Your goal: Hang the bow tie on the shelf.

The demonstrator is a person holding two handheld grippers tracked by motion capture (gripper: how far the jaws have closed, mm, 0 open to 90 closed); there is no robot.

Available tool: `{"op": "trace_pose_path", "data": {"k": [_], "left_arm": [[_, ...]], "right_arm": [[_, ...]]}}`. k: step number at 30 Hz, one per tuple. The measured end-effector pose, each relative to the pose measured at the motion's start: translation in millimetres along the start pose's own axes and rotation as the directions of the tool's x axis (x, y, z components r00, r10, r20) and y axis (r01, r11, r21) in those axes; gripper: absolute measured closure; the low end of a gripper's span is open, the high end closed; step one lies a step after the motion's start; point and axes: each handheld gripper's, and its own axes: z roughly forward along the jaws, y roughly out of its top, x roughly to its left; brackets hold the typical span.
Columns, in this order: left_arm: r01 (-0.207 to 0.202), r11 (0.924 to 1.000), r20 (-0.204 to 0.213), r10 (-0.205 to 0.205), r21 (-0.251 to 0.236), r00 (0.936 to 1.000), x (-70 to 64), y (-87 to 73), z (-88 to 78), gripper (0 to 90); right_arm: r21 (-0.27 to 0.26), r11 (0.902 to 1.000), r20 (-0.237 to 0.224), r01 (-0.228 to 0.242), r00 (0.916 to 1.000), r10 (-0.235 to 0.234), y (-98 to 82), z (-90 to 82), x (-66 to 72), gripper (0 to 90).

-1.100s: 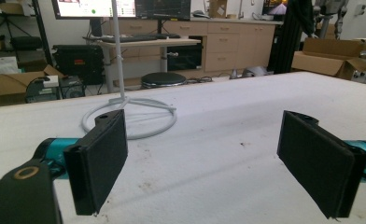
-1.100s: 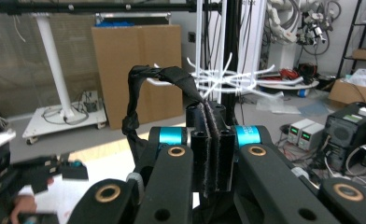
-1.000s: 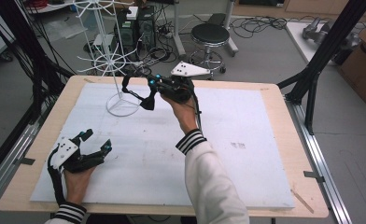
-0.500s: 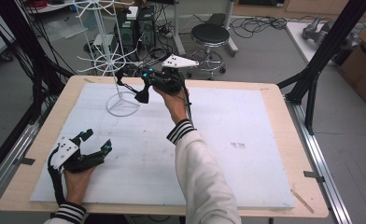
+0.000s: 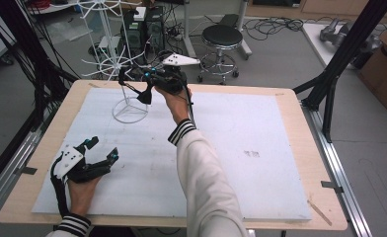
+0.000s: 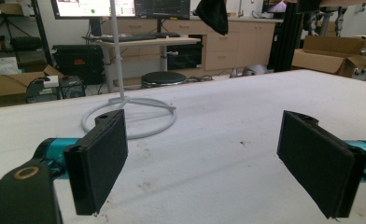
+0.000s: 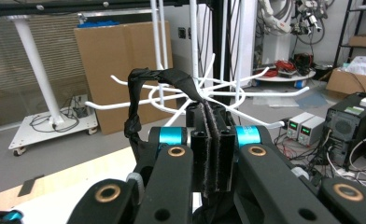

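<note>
A white wire rack (image 5: 110, 64) stands at the table's far left on a ring base (image 5: 130, 109); its spokes (image 7: 228, 95) fan out just behind my right gripper. My right gripper (image 5: 146, 79) is held above the table beside the rack's pole, shut on a black fabric strap (image 7: 153, 81) that loops up to the left and hangs below the jaws (image 5: 144, 94). My left gripper (image 5: 102, 148) rests on the white mat near the front left, open (image 6: 209, 149) with nothing between its pads. From there the rack's base (image 6: 130, 116) lies ahead and the black strap (image 6: 214, 14) hangs high up.
The white mat (image 5: 260, 123) covers most of the wooden table (image 5: 290, 98). A black stool (image 5: 222, 37) and electronics stand behind the table, and a cardboard box (image 5: 386, 69) sits at the far right. Black frame posts (image 5: 339, 64) rise at the table's sides.
My right hand has carried the black strap leftwards and farther back, up to the rack's spokes. The left gripper has stayed put.
</note>
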Motion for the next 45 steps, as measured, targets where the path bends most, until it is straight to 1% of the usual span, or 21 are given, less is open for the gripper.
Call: {"op": "trace_pose_path", "data": {"k": [1,2,3,5,6,7,8,10,12,21,24,26,30,32,37,39,42,43,44,45], "left_arm": [[0.000,1.0000,0.000,0.000,0.000,1.0000,0.0,0.0,0.0,16.5],[0.000,1.0000,0.000,0.000,0.000,1.0000,0.0,0.0,0.0,16.5],[0.000,1.0000,0.000,0.000,0.000,1.0000,0.0,0.0,0.0,16.5],[0.000,1.0000,0.000,0.000,-0.001,1.0000,-0.1,0.0,0.1,16.5],[0.001,1.0000,0.000,-0.001,0.000,1.0000,0.0,0.0,0.1,16.5],[0.000,1.0000,0.000,0.000,0.000,1.0000,0.0,0.0,0.1,16.5],[0.000,1.0000,0.000,0.000,0.000,1.0000,-0.1,0.1,0.2,16.5],[0.000,1.0000,-0.001,0.000,0.001,1.0000,-0.1,0.1,0.2,16.6],[-0.003,1.0000,-0.001,0.003,0.001,1.0000,0.0,0.1,0.2,16.6],[0.001,1.0000,0.000,-0.001,0.000,1.0000,-0.1,0.0,0.2,16.6],[0.000,1.0000,0.001,0.000,0.000,1.0000,0.0,0.0,0.2,16.6],[0.000,1.0000,0.000,0.000,0.000,1.0000,0.0,0.0,0.2,16.6],[0.000,1.0000,0.001,0.000,0.000,1.0000,0.0,0.0,0.1,16.6],[0.000,1.0000,0.001,0.000,0.000,1.0000,0.0,0.0,0.2,16.5],[0.000,1.0000,0.001,0.000,0.000,1.0000,0.1,0.0,0.1,16.6],[0.000,1.0000,0.001,0.000,-0.002,1.0000,0.0,-0.1,0.1,16.6],[0.002,1.0000,0.002,-0.002,-0.005,1.0000,0.1,-0.1,-0.1,16.6],[0.002,1.0000,0.002,-0.002,-0.005,1.0000,0.1,-0.1,-0.1,16.5],[0.001,1.0000,0.003,-0.001,-0.008,1.0000,0.3,-0.2,-0.6,16.5],[0.001,1.0000,0.003,-0.001,-0.008,1.0000,0.3,-0.2,-0.6,16.5]], "right_arm": [[0.001,1.0000,0.002,-0.002,1.0000,0.002,0.7,5.4,-1.5,88.6],[0.001,1.0000,0.002,-0.002,1.0000,0.002,0.7,5.4,-1.5,88.6],[-0.005,1.0000,0.002,-0.004,1.0000,0.004,-0.1,9.2,-1.4,88.6],[0.000,1.0000,0.001,-0.006,1.0000,0.006,-1.4,10.5,-1.6,88.6],[0.021,0.9997,0.005,-0.011,0.9999,0.011,-5.4,13.8,-3.7,88.6],[0.021,0.9997,0.005,-0.011,0.9999,0.011,-5.4,13.8,-3.7,88.6],[0.017,0.9995,0.014,-0.028,0.9995,0.028,-8.1,15.5,-5.7,88.6],[0.018,0.9994,0.013,-0.028,0.9995,0.028,-9.3,16.5,-6.9,88.6],[0.033,0.9987,0.019,-0.039,0.9991,0.038,-14.3,21.0,-8.4,88.6],[0.052,0.9967,0.034,-0.063,0.9976,0.061,-22.7,27.2,-12.7,88.5],[0.059,0.9965,0.035,-0.059,0.9977,0.057,-23.7,27.8,-13.4,88.5],[0.066,0.9953,0.035,-0.070,0.9971,0.068,-25.6,28.8,-14.2,88.5],[0.081,0.9944,0.038,-0.068,0.9972,0.065,-28.7,31.6,-14.5,88.2],[0.089,0.9933,0.039,-0.074,0.9968,0.071,-29.9,32.8,-14.2,88.0],[0.114,0.9910,0.037,-0.071,0.9971,0.067,-32.9,35.3,-14.0,86.3],[0.117,0.9912,0.036,-0.062,0.9977,0.058,-33.2,35.9,-14.1,85.8],[0.152,0.9876,0.037,-0.041,0.9987,0.035,-33.5,38.0,-10.5,79.7],[0.165,0.9858,0.044,-0.030,0.9988,0.023,-33.6,38.5,-9.3,74.3],[0.180,0.9835,0.060,-0.019,0.9982,0.008,-33.7,39.1,-7.7,63.5],[0.192,0.9814,0.080,-0.003,0.9967,-0.012,-34.1,40.5,-6.6,48.4]]}}
